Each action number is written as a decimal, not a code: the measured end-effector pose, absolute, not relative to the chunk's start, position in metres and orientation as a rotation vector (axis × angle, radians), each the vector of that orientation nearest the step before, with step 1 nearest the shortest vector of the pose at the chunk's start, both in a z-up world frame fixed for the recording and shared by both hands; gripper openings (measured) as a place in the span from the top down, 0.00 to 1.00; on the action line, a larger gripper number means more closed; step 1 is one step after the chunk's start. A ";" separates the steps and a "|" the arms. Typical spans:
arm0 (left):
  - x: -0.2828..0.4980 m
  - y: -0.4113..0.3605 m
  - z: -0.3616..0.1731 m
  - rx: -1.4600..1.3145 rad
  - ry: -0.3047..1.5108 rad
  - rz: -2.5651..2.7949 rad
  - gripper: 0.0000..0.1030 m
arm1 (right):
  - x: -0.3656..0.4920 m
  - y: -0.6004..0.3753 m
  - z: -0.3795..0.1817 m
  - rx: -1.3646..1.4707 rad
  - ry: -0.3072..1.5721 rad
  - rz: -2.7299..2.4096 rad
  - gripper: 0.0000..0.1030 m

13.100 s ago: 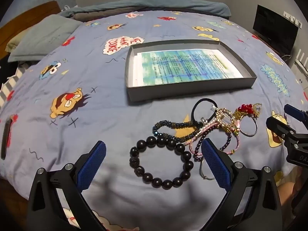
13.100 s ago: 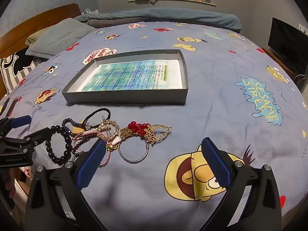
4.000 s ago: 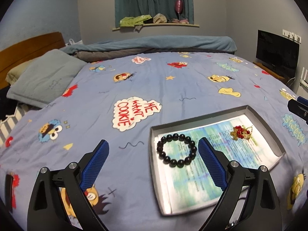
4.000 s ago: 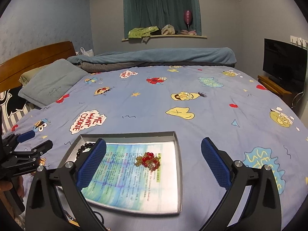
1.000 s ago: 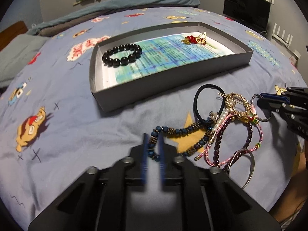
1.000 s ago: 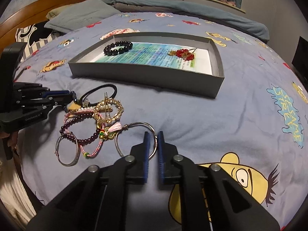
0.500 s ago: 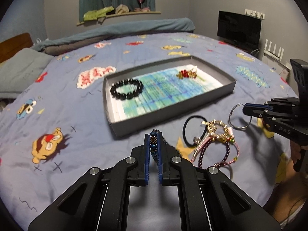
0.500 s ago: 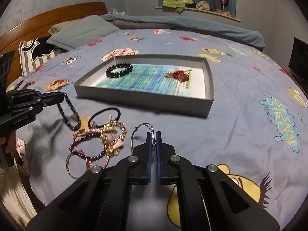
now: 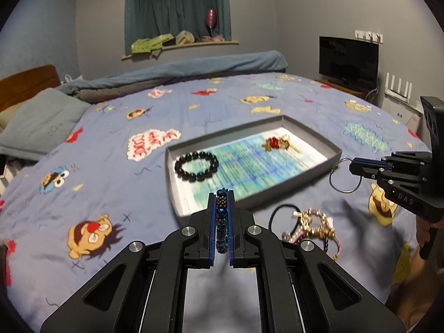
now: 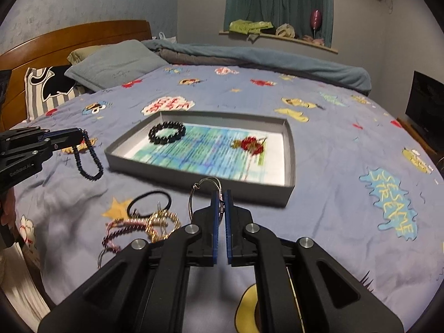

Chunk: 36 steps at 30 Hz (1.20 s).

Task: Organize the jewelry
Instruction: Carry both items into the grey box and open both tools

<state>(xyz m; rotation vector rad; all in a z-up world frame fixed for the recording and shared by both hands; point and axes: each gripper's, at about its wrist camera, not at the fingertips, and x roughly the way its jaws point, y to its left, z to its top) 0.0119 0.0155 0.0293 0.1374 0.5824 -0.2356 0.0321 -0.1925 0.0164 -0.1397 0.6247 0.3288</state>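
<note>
My left gripper is shut on a dark blue beaded bracelet, which hangs in a loop from its tips above the bedspread. My right gripper is shut on a thin silver wire bangle, held clear of the bed. A grey shallow tray lined with printed paper lies ahead. In it rest a black bead bracelet at the left and a red and gold brooch at the right. A tangle of remaining bracelets with a black hair tie lies on the bedspread in front of the tray.
The bed carries a blue cartoon-print cover. Grey pillows and a wooden headboard stand at the far left, a folded blanket at the back. A television stands off the right side.
Both grippers have risen from the bedspread, each lifting its piece out of the tangle; the blue bracelet and the silver bangle now hang in the air nearer the tray.
</note>
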 end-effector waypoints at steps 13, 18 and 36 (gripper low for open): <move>0.048 0.018 0.065 0.098 0.491 -0.210 0.92 | 0.068 -0.188 0.035 -0.152 0.538 0.275 0.96; 0.071 0.009 0.071 0.114 0.482 -0.222 0.92 | 0.096 -0.182 0.039 -0.190 0.504 0.242 0.96; 0.124 0.023 0.008 0.007 0.684 -0.313 0.92 | 0.134 -0.197 -0.007 -0.107 0.684 0.304 0.96</move>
